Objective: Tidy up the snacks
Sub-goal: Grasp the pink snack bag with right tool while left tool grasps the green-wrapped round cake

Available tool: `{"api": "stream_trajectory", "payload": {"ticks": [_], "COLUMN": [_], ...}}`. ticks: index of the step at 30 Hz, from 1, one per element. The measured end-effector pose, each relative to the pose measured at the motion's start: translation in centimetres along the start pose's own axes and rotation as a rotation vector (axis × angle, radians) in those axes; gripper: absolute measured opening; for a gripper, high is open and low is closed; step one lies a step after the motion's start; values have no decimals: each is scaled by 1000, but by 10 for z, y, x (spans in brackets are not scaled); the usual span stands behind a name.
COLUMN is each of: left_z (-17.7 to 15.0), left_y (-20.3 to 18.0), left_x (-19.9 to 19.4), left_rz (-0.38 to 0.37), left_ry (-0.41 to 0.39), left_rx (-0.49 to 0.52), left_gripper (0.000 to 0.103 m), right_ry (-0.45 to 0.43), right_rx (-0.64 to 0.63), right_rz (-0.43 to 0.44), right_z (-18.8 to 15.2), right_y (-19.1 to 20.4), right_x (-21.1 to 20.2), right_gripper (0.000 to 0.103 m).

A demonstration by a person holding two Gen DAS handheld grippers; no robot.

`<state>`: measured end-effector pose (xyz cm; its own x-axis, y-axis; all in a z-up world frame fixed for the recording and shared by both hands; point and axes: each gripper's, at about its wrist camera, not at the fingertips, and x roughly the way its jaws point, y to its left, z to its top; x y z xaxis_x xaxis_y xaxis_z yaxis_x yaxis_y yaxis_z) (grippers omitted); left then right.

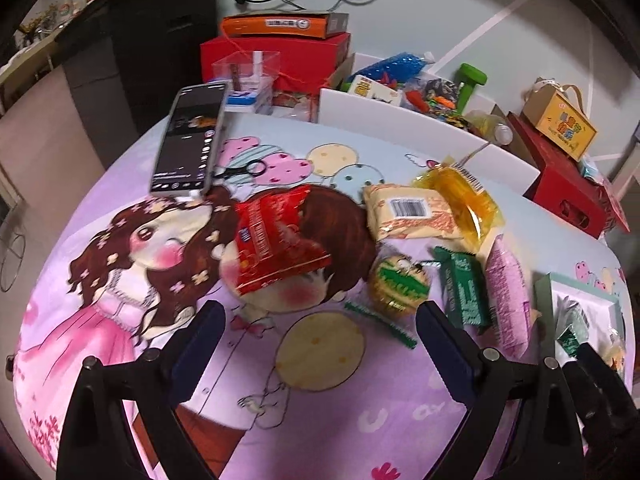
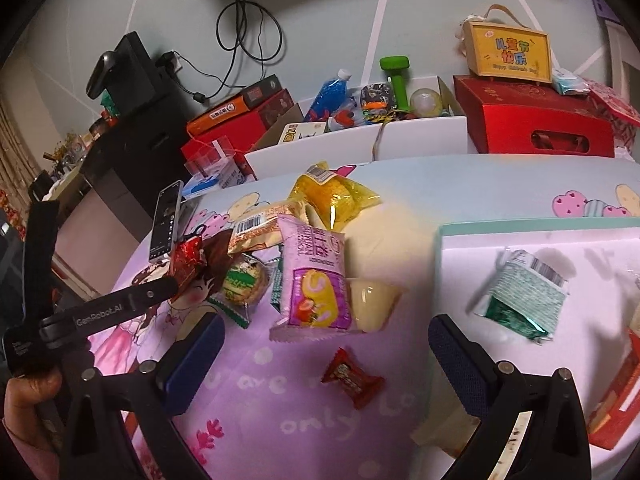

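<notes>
Snacks lie on a cartoon-print cloth: a red packet (image 1: 276, 240), a round green-and-yellow packet (image 1: 398, 280), a green bar (image 1: 464, 288), a pink packet (image 1: 508, 288) (image 2: 316, 276), a beige packet (image 1: 408, 210) and a yellow packet (image 1: 460, 200) (image 2: 334, 196). A small red candy (image 2: 352, 376) and a pale jelly cup (image 2: 372, 300) lie before my right gripper (image 2: 324, 364), which is open and empty. A white tray (image 2: 452, 272) at right holds a green-and-white packet (image 2: 524, 292). My left gripper (image 1: 320, 344) is open and empty, just short of the round packet.
A phone (image 1: 190, 138) stands propped at the far left with small scissors (image 1: 244, 170) beside it. Behind the cloth are white bins of toys (image 2: 360, 140), red boxes (image 2: 536, 120) (image 1: 276, 56), a yellow gift box (image 2: 508, 52) and a green dumbbell (image 2: 396, 76).
</notes>
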<state>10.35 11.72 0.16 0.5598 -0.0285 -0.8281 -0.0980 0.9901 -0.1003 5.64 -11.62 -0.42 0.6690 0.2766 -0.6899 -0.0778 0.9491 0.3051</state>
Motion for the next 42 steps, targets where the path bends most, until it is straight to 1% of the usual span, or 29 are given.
{"api": "stream_trajectory", "payload": {"ticks": [3, 6, 8, 13, 14, 17, 18, 19, 20, 24, 25, 26, 28, 30, 31, 32, 33, 35, 37, 39, 42], "left_z": [5, 9, 10, 14, 15, 17, 18, 18, 18, 17, 17, 16, 14, 13, 13, 12, 11, 10, 7, 5, 4], "left_y": [-6, -12, -17, -26, -29, -33, -35, -35, -37, -40, -40, -40, -42, -44, -46, -46, -48, -50, -54, -56, -57], "left_x": [9, 21, 31, 52, 55, 61, 64, 66, 69, 77, 79, 81, 84, 85, 85, 85, 85, 85, 84, 83, 81], "left_rz": [-25, -46, -71, -94, -97, -102, -103, -102, -100, -98, -97, -95, -96, -78, -71, -64, -59, -69, -57, -58, -57], "left_ry": [8, 26, 41, 64, 66, 67, 68, 71, 76, 95, 100, 107, 114, 118, 118, 120, 122, 130, 142, 144, 142], "left_rx": [9, 17, 21, 36, 40, 54, 58, 62, 71, 88, 89, 90, 95, 111, 120, 129, 138, 150, 173, 191, 194], "left_gripper": [96, 96, 96, 96, 96, 94, 94, 94, 93, 93, 92, 90, 89, 89, 88, 87, 80, 73, 68, 55, 53], "right_ry": [8, 18, 26, 33, 34, 32, 34, 32, 32, 41, 44, 47, 50, 52, 50, 50, 50, 51, 49, 48, 42], "right_rx": [-21, -35, -41, -71, -79, -87, -92, -99, -104, -109, -116, -124, -126, -112, -109, -107, -106, -109, -107, -100, -100], "right_rz": [-21, -34, -40, -71, -77, -93, -101, -112, -122, -147, -157, -168, -179, -168, -165, -161, -157, -157, -160, -153, -151], "right_z": [2, 6, 9, 15, 16, 19, 20, 21, 22, 21, 20, 20, 19, 19, 19, 19, 19, 18, 18, 17, 17], "right_y": [9, 14, 16, 22, 23, 24, 24, 24, 24, 22, 22, 22, 21, 19, 18, 18, 18, 19, 19, 18, 19], "right_x": [10, 20, 28, 44, 47, 54, 57, 59, 61, 67, 69, 70, 71, 71, 70, 69, 68, 66, 63, 60, 54], "right_gripper": [102, 97, 90, 78, 78, 76, 74, 69, 67, 66, 64, 59, 54, 51, 48, 44, 43, 41, 40, 38, 36]}}
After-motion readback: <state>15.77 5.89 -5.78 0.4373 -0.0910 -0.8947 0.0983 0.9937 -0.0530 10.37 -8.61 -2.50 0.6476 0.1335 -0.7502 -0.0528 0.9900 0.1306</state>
